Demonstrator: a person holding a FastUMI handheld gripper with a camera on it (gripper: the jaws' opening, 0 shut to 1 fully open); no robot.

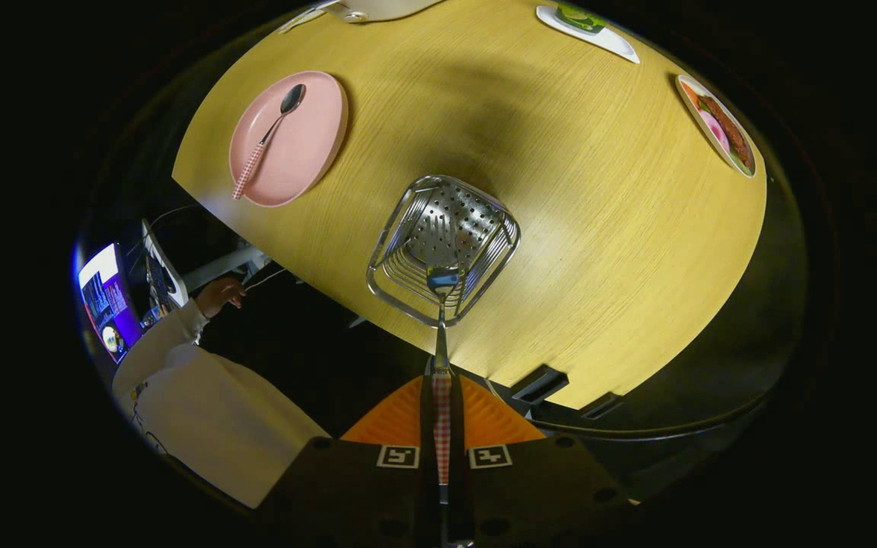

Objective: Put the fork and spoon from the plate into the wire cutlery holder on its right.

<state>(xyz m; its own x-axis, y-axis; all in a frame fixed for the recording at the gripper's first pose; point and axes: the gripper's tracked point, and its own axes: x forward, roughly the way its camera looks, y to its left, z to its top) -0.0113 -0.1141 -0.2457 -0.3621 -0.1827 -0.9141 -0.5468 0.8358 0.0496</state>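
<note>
Fork (441, 320) with a checked handle is pinched between the two fingers of the hand-held gripper (441, 380), its handle running back between them and its head reaching forward over the near rim of the wire cutlery holder (443, 247). Both fingers are pressed together on the handle. The holder stands on the wooden counter (598, 190), just ahead of the fingers; its walls are bent wire and its floor is a perforated metal sheet, and nothing besides the fork head shows within its rim. Whether the tines touch the holder I cannot tell.

Well apart from the holder, farther out across the counter, sits a pink plate (298, 148). On it lies a spoon (267, 141) with a matching checked handle, the bowl pointing away and the handle end reaching the plate's near rim.

At the counter's far edge lie two flat dishes (716, 125) with food on them. Beside the counter, a person's sleeve (202, 396) and hand (219, 295) show near a lit screen (107, 301).
</note>
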